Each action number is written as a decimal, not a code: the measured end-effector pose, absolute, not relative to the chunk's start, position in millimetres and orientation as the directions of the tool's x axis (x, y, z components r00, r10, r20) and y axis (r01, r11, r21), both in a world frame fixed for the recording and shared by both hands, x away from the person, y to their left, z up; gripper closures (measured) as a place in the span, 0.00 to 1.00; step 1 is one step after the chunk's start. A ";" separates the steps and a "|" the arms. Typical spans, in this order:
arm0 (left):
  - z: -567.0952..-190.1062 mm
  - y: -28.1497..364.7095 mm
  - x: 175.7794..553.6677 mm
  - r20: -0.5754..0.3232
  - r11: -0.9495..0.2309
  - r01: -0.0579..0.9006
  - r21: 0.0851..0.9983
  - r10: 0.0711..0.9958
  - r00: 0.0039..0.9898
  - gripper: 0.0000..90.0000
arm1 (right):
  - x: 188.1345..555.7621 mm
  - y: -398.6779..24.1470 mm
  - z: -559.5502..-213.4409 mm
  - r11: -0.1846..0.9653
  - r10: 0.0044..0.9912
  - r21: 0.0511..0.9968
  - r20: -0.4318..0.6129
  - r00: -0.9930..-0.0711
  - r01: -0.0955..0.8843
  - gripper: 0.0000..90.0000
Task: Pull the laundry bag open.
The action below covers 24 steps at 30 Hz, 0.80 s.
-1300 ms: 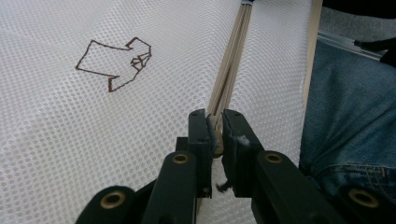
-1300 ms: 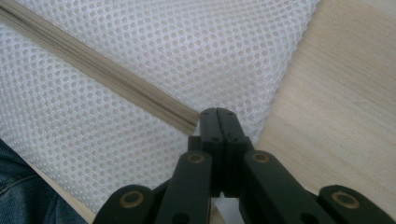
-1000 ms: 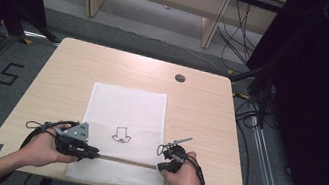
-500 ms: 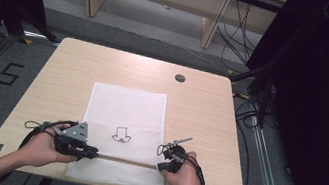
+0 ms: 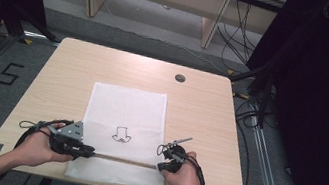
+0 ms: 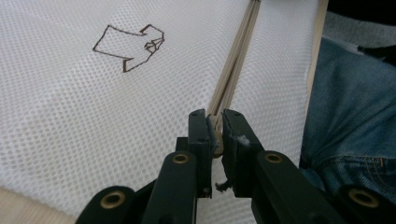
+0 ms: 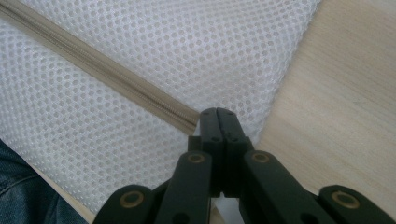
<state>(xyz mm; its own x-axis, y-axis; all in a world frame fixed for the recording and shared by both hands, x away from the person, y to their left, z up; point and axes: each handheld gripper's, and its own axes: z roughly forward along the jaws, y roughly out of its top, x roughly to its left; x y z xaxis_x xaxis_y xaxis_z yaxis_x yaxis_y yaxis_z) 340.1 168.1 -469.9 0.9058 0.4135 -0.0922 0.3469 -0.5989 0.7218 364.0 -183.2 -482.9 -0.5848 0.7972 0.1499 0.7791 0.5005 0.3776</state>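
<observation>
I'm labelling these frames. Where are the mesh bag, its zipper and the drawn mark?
mesh bag (image 5: 127, 104), high view, bare upper middle.
zipper (image 6: 236, 65), left gripper view, mid-length.
drawn mark (image 6: 128, 46), left gripper view, its centre.

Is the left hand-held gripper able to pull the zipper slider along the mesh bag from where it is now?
Probably yes: the left hand-held gripper already pinches the zipper slider, and the zipper track ahead lies unobstructed.

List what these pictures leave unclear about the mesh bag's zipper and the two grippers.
- Zipper pull: left gripper view, the shut jaws cover it.
- Zipper end: right gripper view, hidden behind the closed jaws.
- Drawing on the mesh bag: high view, too small to read.
</observation>
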 end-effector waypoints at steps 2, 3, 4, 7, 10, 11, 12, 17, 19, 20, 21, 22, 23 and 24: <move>-469.8 168.2 338.9 -0.105 -0.590 0.361 0.722 0.423 0.900 0.91 | 363.9 -183.2 -482.9 0.500 0.797 0.377 0.149 -0.585 0.779 1.00; -469.9 168.1 338.9 -0.101 -0.592 0.360 0.721 0.424 0.900 0.91 | 364.1 -183.2 -483.0 0.504 0.795 0.381 0.147 -0.589 0.775 1.00; -469.1 169.6 340.3 -0.078 -0.609 0.336 0.718 0.410 0.909 0.91 | 363.8 -183.1 -482.9 0.501 0.798 0.378 0.148 -0.585 0.779 1.00; -469.4 169.7 339.4 -0.096 -0.597 0.354 0.720 0.420 0.902 0.91 | 363.9 -183.1 -482.9 0.501 0.797 0.378 0.149 -0.585 0.779 1.00; -469.2 169.8 339.3 -0.090 -0.604 0.352 0.715 0.419 0.903 0.91 | 363.9 -183.3 -482.9 0.501 0.797 0.378 0.150 -0.585 0.779 1.00; -469.5 170.0 339.2 -0.085 -0.602 0.348 0.719 0.421 0.903 0.91 | 363.9 -183.3 -482.9 0.501 0.797 0.378 0.150 -0.585 0.779 1.00; -469.7 170.0 338.7 -0.103 -0.587 0.359 0.726 0.423 0.900 0.91 | 363.9 -183.2 -482.9 0.500 0.797 0.378 0.150 -0.584 0.779 1.00; -470.3 175.8 338.1 -0.101 -0.587 0.368 0.721 0.435 0.894 0.91 | 364.1 -183.3 -482.9 0.501 0.797 0.377 0.151 -0.585 0.779 1.00; -470.5 177.9 337.9 -0.105 -0.580 0.375 0.723 0.444 0.890 0.91 | 363.9 -183.1 -482.9 0.501 0.797 0.378 0.149 -0.585 0.779 1.00; -470.3 179.6 338.9 -0.100 -0.583 0.365 0.726 0.436 0.894 0.91 | 363.9 -183.1 -482.9 0.501 0.797 0.378 0.149 -0.585 0.779 1.00; -470.4 180.3 338.8 -0.099 -0.588 0.374 0.717 0.445 0.890 0.91 | 363.9 -183.2 -482.8 0.500 0.798 0.377 0.150 -0.584 0.779 1.00; -470.2 180.7 337.7 -0.103 -0.576 0.378 0.725 0.452 0.886 0.91 | 363.9 -183.1 -482.9 0.501 0.798 0.378 0.148 -0.585 0.779 1.00; -469.5 181.7 338.6 -0.096 -0.584 0.368 0.724 0.443 0.892 0.91 | 363.9 -183.0 -482.9 0.500 0.798 0.378 0.148 -0.584 0.779 1.00; -469.7 182.8 338.2 -0.093 -0.585 0.374 0.720 0.453 0.887 0.91 | 363.9 -183.0 -482.9 0.501 0.798 0.378 0.148 -0.585 0.779 1.00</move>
